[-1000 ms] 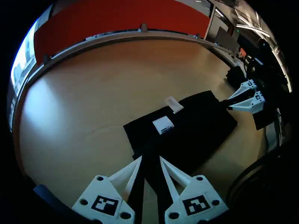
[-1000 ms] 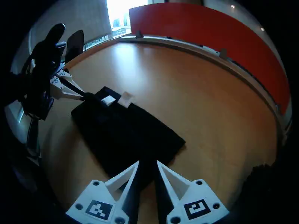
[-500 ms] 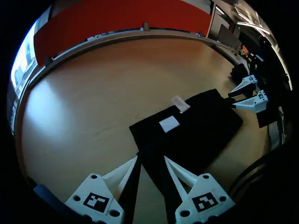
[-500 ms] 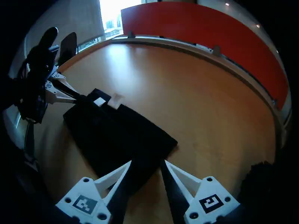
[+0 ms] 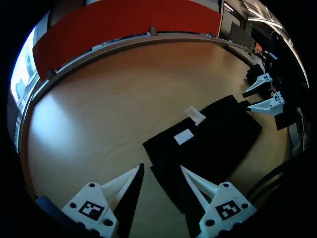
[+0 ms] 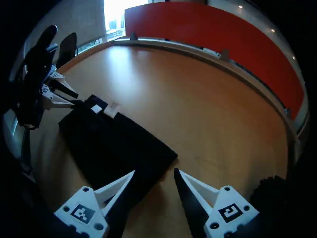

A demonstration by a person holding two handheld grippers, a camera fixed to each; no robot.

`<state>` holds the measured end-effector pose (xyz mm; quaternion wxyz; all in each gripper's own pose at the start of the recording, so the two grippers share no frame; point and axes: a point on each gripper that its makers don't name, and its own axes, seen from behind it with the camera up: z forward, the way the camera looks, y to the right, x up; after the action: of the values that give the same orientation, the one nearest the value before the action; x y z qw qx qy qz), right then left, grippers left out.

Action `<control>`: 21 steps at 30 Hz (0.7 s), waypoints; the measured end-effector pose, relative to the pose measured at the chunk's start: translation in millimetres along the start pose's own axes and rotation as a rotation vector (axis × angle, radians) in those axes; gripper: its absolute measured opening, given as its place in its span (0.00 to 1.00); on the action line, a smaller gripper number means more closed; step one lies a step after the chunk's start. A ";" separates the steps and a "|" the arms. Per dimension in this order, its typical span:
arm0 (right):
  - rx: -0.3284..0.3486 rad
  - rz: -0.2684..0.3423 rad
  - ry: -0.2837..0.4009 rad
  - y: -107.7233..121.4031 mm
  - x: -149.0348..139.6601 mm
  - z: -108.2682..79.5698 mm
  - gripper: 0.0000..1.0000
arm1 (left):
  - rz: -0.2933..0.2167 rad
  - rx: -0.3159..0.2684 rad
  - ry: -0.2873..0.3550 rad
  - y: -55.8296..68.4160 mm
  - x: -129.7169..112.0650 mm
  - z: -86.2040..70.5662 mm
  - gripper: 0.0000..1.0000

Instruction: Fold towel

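Observation:
A black towel [image 5: 214,139] lies folded flat on the wooden table [image 5: 111,103], with two white tags [image 5: 183,137] near its far edge. My left gripper [image 5: 161,168] is open, and the towel's near corner lies loose between its spread fingers. My right gripper [image 5: 245,101] shows at the towel's far end, fingers apart. In the right gripper view the towel [image 6: 111,142] stretches away to the left, its near edge between the open fingers of my right gripper [image 6: 154,171]. The left gripper [image 6: 76,100] sits open at the towel's far corner, beside the tags [image 6: 112,109].
A red partition [image 5: 119,20] runs along the table's far edge [image 5: 130,39]. Dark chairs [image 6: 69,47] stand beyond the table near a bright window [image 6: 115,16]. A person's dark shape holds the grippers at the table's side.
Both grippers were shut on the towel's ends a second ago. They have opened, let go, and drawn back slightly; the towel now lies flat.

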<state>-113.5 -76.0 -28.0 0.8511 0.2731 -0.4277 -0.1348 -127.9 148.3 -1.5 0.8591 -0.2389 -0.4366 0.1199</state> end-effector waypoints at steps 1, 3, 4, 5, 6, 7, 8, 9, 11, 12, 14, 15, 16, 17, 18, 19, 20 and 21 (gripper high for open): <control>-0.003 0.000 0.002 1.3 1.2 0.2 0.68 | 0.002 0.004 0.002 -1.6 1.3 -0.1 0.56; -0.011 0.000 0.006 4.0 3.6 0.8 0.70 | 0.006 0.011 0.006 -4.7 3.8 -0.3 0.60; -0.015 -0.001 0.007 5.3 4.8 1.2 0.70 | 0.008 0.014 0.008 -6.0 4.7 -0.2 0.63; -0.019 -0.002 0.009 6.8 6.0 1.6 0.70 | 0.010 0.017 0.010 -7.5 5.8 -0.1 0.63; -0.022 -0.003 0.010 7.7 7.1 1.9 0.70 | 0.012 0.022 0.012 -9.1 6.9 -0.1 0.63; -0.024 -0.004 0.012 8.7 8.2 2.2 0.70 | 0.014 0.027 0.013 -10.7 7.9 0.0 0.63; -0.027 -0.005 0.013 9.7 9.5 2.6 0.70 | 0.017 0.033 0.016 -12.5 9.2 0.0 0.63; -0.029 -0.005 0.015 10.5 10.6 2.8 0.70 | 0.018 0.035 0.018 -13.4 10.4 0.1 0.63; -0.034 -0.006 0.018 12.2 13.0 3.3 0.70 | 0.021 0.039 0.021 -15.2 13.2 0.2 0.64; -0.035 -0.006 0.019 12.8 14.0 3.5 0.70 | 0.022 0.042 0.024 -16.2 14.9 -0.1 0.64; -0.038 -0.006 0.022 14.0 16.2 4.0 0.70 | 0.023 0.048 0.030 -18.2 18.4 -0.9 0.63; -0.040 -0.006 0.024 14.6 17.4 4.0 0.70 | 0.023 0.051 0.033 -19.4 20.0 -1.5 0.63; -0.041 -0.006 0.026 15.0 18.4 4.0 0.70 | 0.023 0.053 0.036 -20.3 21.4 -2.1 0.63; -0.043 -0.006 0.028 15.5 19.4 4.0 0.70 | 0.023 0.056 0.039 -21.3 22.9 -2.6 0.64; -0.044 -0.006 0.029 15.9 20.0 3.8 0.70 | 0.022 0.058 0.042 -22.4 23.9 -3.3 0.65; -0.045 -0.006 0.030 16.3 20.5 3.5 0.70 | 0.022 0.060 0.045 -23.3 24.8 -4.0 0.65; -0.046 -0.007 0.031 16.7 21.0 3.3 0.70 | 0.022 0.062 0.047 -24.2 25.7 -4.6 0.66; -0.048 -0.007 0.032 17.3 21.3 3.0 0.70 | 0.021 0.063 0.048 -24.8 26.0 -5.1 0.68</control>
<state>-103.3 -72.8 -2.6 0.8636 0.2564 -0.4098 -0.1434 -108.5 136.3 26.7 0.8752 -0.2191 -0.4092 0.1366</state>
